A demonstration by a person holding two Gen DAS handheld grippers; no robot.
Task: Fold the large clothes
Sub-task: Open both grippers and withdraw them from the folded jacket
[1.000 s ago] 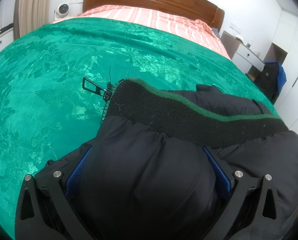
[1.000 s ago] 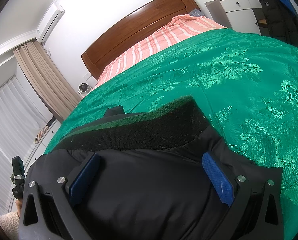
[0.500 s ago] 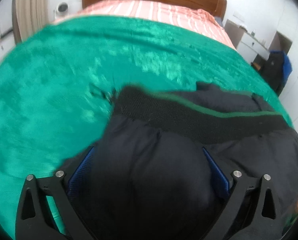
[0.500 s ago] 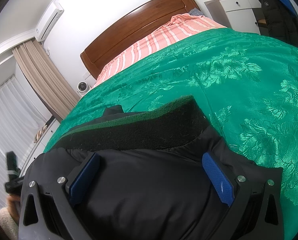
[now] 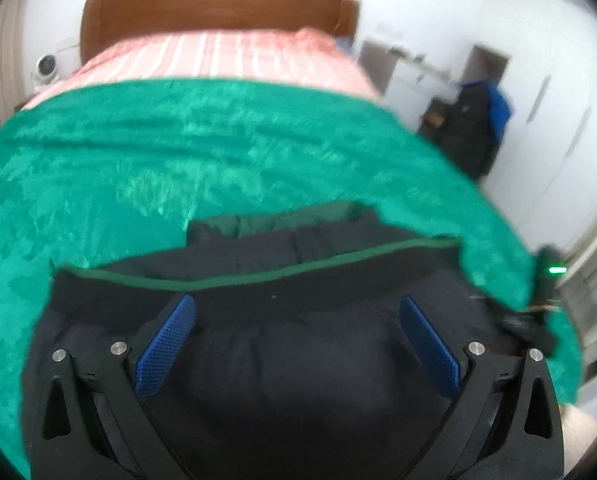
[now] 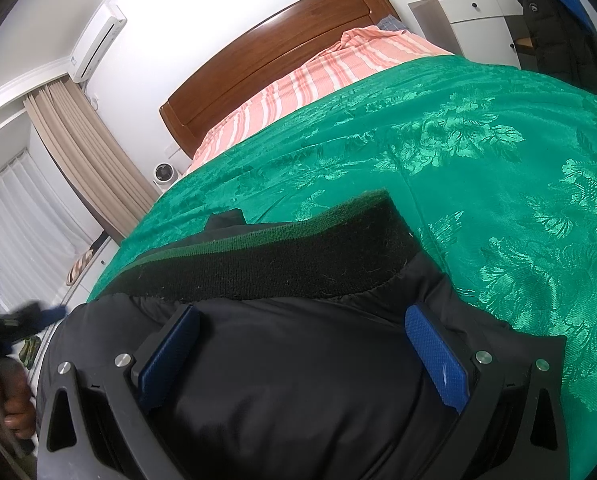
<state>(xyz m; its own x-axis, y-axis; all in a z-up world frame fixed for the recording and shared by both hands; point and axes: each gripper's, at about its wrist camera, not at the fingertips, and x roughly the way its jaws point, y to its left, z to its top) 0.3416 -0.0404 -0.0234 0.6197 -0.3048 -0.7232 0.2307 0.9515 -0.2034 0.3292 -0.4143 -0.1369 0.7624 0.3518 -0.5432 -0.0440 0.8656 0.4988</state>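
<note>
Jacket fabric fills the bottom of both wrist views: a black puffer jacket (image 6: 298,380) lies on the green bedspread (image 6: 498,168) at the foot end of the bed, its knit hem band (image 6: 266,264), black with a thin green stripe, turned toward the headboard at 12 o'clock.

From the right wrist view, the right gripper (image 6: 304,354) has its jaws spread wide, one blue pad (image 6: 170,356) at 9 o'clock of the bulging cloth and the other at 3 o'clock. The padded fabric swells up between them, but I cannot tell whether the pads actually press it or just straddle it. At 8 o'clock a person's hand (image 6: 12,404) grips a blurred handle beside the jacket.

The left wrist view is smeared with motion. The left gripper (image 5: 296,344) also stands wide open, its blue pads (image 5: 166,344) apart over the dark jacket (image 5: 298,380), with the striped band (image 5: 258,280) lying just ahead of the fingertips; any contact is unclear. A fold of the green bedspread (image 5: 138,168) rides over the jacket's edge at 3 o'clock.

Beyond, the striped pink sheet (image 6: 338,76) runs up to the wooden headboard (image 6: 274,48). A dark coat (image 6: 554,20) hangs at 1 o'clock near a white cabinet (image 6: 474,12), and beige curtains (image 6: 86,156) hang at 10 o'clock under an air conditioner (image 6: 98,42).
</note>
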